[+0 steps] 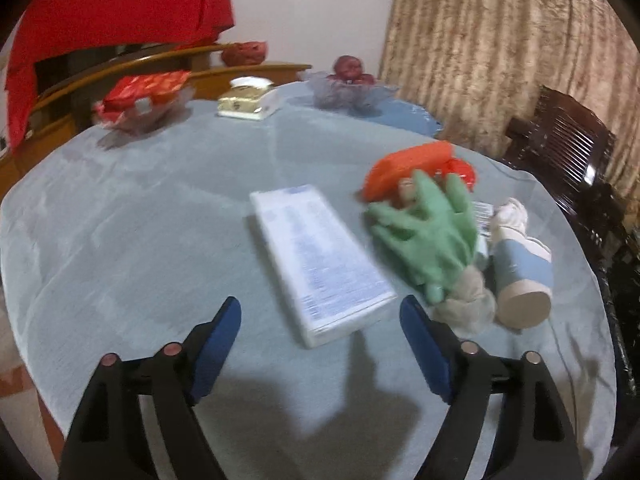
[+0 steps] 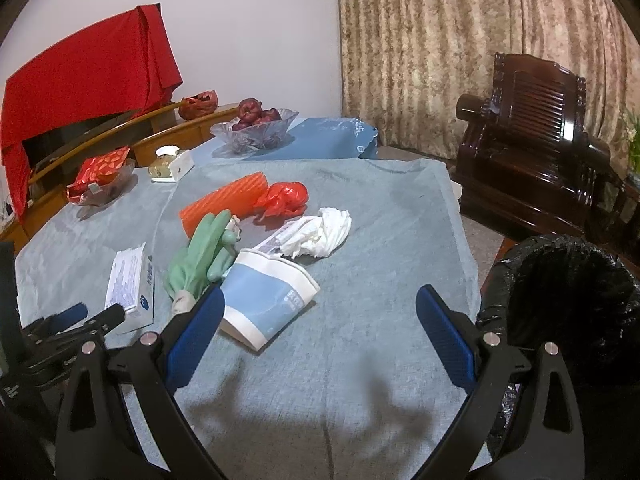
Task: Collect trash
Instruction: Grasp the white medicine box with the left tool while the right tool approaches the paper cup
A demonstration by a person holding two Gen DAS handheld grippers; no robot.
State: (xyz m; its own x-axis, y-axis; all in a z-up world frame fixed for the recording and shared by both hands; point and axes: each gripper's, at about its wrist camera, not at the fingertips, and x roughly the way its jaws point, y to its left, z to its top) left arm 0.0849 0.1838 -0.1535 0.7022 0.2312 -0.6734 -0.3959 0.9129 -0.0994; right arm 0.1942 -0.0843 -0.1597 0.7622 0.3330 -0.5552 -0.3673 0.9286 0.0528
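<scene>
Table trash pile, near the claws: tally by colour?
White: 2, box, crumpled tissue
Orange/red: 2, ribbed roll, crumpled bag
Green: 1, glove
Blue-white: 1, paper cup
Total: 6

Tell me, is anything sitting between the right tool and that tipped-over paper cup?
Nothing visible: the right tool hangs open above bare cloth, with the paper cup lying just ahead by its left finger.

Left gripper (image 1: 320,312) low in frame, jaws spread wide, holding nothing. Right gripper (image 2: 320,304) likewise low, jaws wide apart, empty. Left gripper's tip also visible at lower left of right wrist view.
</scene>
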